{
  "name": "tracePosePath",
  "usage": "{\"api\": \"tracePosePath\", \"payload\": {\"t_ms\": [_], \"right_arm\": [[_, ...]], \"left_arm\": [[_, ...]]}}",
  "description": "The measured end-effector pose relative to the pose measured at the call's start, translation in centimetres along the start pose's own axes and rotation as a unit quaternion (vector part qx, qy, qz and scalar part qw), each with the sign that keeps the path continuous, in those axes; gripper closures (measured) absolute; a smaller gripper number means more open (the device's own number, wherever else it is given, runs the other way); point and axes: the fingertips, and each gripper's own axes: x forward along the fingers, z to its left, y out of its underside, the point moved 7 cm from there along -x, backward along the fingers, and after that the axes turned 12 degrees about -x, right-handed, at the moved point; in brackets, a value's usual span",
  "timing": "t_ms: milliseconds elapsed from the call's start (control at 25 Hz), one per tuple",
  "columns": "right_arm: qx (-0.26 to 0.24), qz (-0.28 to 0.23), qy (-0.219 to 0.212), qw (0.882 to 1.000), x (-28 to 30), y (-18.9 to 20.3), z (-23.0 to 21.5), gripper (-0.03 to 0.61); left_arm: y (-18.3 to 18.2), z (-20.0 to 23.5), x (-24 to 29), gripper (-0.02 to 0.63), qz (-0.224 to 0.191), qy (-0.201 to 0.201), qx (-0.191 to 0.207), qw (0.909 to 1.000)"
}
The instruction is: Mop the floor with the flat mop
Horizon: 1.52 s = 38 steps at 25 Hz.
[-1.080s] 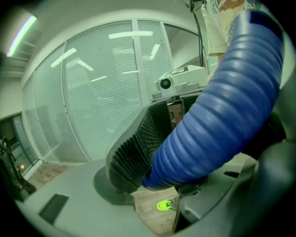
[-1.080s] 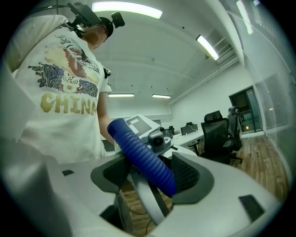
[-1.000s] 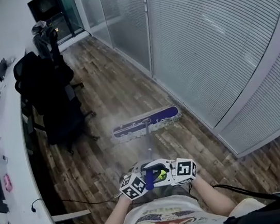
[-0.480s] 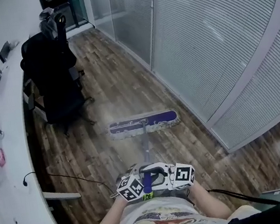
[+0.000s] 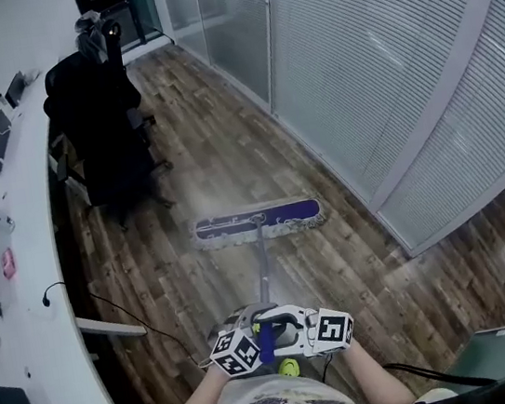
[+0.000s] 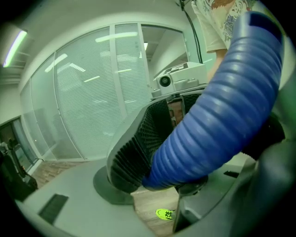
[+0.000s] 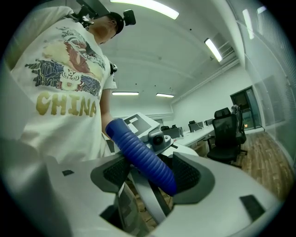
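The flat mop has a purple head (image 5: 257, 220) lying flat on the wood floor (image 5: 356, 265), and a grey pole (image 5: 262, 275) that rises to a blue ribbed grip (image 5: 266, 340) just in front of the person's body. My left gripper (image 5: 254, 335) and right gripper (image 5: 285, 325) face each other across that grip, both shut on it. In the left gripper view the blue grip (image 6: 217, 115) fills the space between the jaws against a black pad (image 6: 134, 152). The right gripper view shows the grip (image 7: 143, 159) crossing between both pads (image 7: 115, 172).
Black office chairs (image 5: 100, 125) stand at the far left beside a long curved white desk (image 5: 29, 277). A glass wall with blinds (image 5: 382, 64) runs along the right. A cable (image 5: 149, 325) lies on the floor by the desk. A green shoe (image 5: 288, 367) shows below the grippers.
The mop head has been drawn back along the floor, away from the chairs and toward the person. Both grippers moved back with the handle, still closed on it.
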Motion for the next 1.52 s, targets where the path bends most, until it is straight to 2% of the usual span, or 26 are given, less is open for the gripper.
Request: {"api": "tracePosePath", "payload": {"t_ms": [120,200,440,520,680,840,1080,1320,1520], "right_arm": [[-0.001,0.003,-0.002,1.0,-0.6,0.6,3.9,0.318],[-0.009,0.01,-0.003,1.0,-1.3,1.2,4.9,0.316],[-0.003,0.008,-0.004,1.0,-2.2,1.7,4.4,0.316],[-0.008,0.006,-0.011,1.0,-2.3,1.5,3.2,0.31],[-0.007,-0.015,-0.022,1.0,-2.2,0.3,-0.7,0.308],[0.0,-0.018,-0.021,1.0,-1.8,-0.1,-5.9,0.304],[0.011,-0.008,0.003,1.0,-0.2,-0.1,-15.4,0.304],[0.006,-0.004,0.024,1.0,0.5,0.7,-21.8,0.304],[0.009,-0.008,0.026,1.0,-0.3,0.9,-27.1,0.304]], "left_arm": [[0.7,-3.9,0.1,0.425,0.003,0.0,0.004,1.0],[0.8,-5.1,0.7,0.425,0.005,-0.001,0.007,1.0],[0.6,-4.8,1.8,0.425,0.02,0.008,0.018,0.9996],[0.0,-3.8,1.7,0.423,0.007,0.011,0.011,0.9999],[-1.6,-0.1,1.3,0.423,-0.04,0.003,-0.027,0.9988],[-2.6,5.0,1.8,0.419,-0.026,0.028,-0.017,0.9991],[-3.0,14.7,2.8,0.419,-0.014,0.027,-0.004,0.9995],[-3.4,21.3,3.9,0.417,-0.007,0.043,0.015,0.9989],[-4.6,26.2,5.6,0.417,-0.016,0.043,0.008,0.9989]]}}
